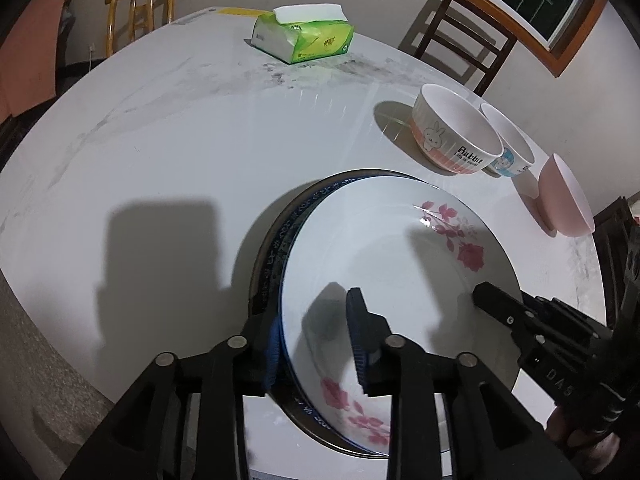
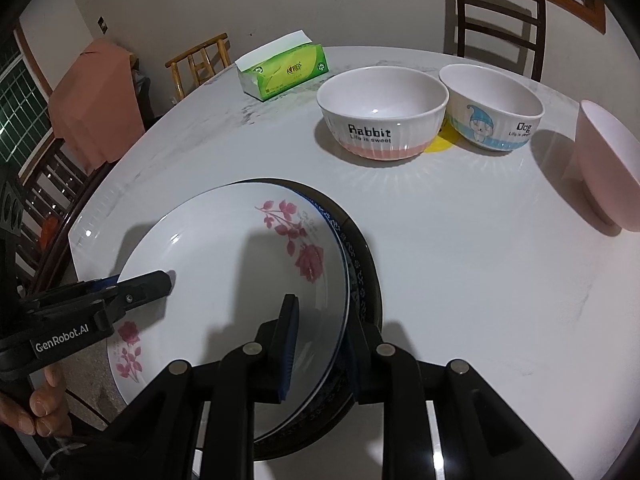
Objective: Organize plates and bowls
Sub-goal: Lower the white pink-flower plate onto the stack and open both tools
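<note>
A white plate with pink flowers (image 1: 384, 264) (image 2: 224, 264) lies on top of a blue-patterned plate (image 1: 276, 248) (image 2: 360, 276) and a dark one at the table's near edge. My left gripper (image 1: 316, 340) straddles the stack's left rim, one finger inside the flowered plate, one outside. My right gripper (image 2: 320, 344) straddles the right rim the same way. Whether either clamps the rim is unclear. Each gripper shows in the other's view, the right gripper (image 1: 492, 300) and the left gripper (image 2: 160, 280). A Rabbit bowl (image 2: 380, 112), a Dog bowl (image 2: 492, 108) and a pink bowl (image 2: 608, 168) stand behind.
A green tissue pack (image 1: 304, 36) (image 2: 280, 68) lies at the far side of the white round table (image 1: 160, 140). Wooden chairs (image 2: 500, 16) stand around the table. A cloth-draped chair (image 2: 92, 100) is at the left.
</note>
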Tool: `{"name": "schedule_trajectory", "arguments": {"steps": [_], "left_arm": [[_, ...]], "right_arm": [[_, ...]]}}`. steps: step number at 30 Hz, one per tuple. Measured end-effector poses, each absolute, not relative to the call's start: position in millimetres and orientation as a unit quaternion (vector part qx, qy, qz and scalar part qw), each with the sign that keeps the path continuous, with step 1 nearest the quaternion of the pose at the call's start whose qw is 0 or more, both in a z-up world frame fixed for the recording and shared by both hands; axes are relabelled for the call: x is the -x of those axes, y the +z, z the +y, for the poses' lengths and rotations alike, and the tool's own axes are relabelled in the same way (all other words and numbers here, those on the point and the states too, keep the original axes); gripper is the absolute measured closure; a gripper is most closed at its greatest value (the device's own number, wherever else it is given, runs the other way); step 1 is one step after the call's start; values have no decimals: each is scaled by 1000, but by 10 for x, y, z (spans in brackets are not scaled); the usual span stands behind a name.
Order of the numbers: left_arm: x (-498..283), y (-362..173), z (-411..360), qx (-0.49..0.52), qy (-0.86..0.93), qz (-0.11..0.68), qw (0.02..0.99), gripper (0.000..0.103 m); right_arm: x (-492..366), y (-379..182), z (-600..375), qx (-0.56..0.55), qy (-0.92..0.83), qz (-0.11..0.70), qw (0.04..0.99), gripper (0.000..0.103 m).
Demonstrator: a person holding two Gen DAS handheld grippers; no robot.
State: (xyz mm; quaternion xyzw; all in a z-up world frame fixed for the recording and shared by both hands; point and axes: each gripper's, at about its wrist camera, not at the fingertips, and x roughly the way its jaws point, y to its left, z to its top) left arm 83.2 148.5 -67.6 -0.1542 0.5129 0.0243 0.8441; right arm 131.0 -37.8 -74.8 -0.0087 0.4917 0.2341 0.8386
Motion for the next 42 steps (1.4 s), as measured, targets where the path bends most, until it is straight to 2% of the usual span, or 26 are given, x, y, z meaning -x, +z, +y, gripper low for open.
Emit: {"name": "schedule_trajectory", "arguments": {"steps": [4, 14, 20, 35, 42], "left_arm": [[-854, -674, 1459, 154, 28, 519, 841, 72], [-893, -661, 1443, 178, 29, 529, 829, 53], [-917, -655, 1465, 195, 30, 534, 822, 50], [-1004, -644, 1350, 159, 54, 555, 815, 40], [-1024, -651, 1314, 154, 62, 554, 816, 39]], "right_arm": [[-1309, -743, -371, 9, 233, 492, 839, 80], [-1299, -745, -345, 22, 234, 493, 838, 80], [-1305, -742, -319, 32, 231, 494, 838, 80], [-1307, -717, -174, 91, 204, 506, 833, 80], [-1319, -680, -183, 92, 196, 516, 829, 78]]}}
